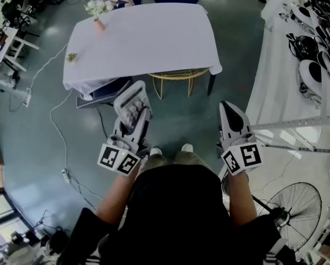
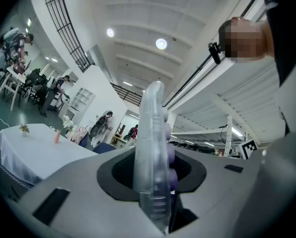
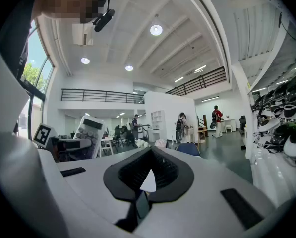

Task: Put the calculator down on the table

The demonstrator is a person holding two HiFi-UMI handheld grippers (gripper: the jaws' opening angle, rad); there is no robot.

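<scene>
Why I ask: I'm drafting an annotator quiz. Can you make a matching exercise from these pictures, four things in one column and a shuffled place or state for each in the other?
Things:
1. calculator
2. right gripper
3. pink vase
4. spoked wheel

Places or states:
A. on a corner of the white table
B. shut, nothing between its jaws
C. clamped in the left gripper
D. down on the person's right, off the table

Pairs: 1-C, 2-B, 3-A, 4-D

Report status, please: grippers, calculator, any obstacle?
Left gripper shut on calculator, held in air. Right gripper shut, empty. Table ahead, vase at far corner.
</scene>
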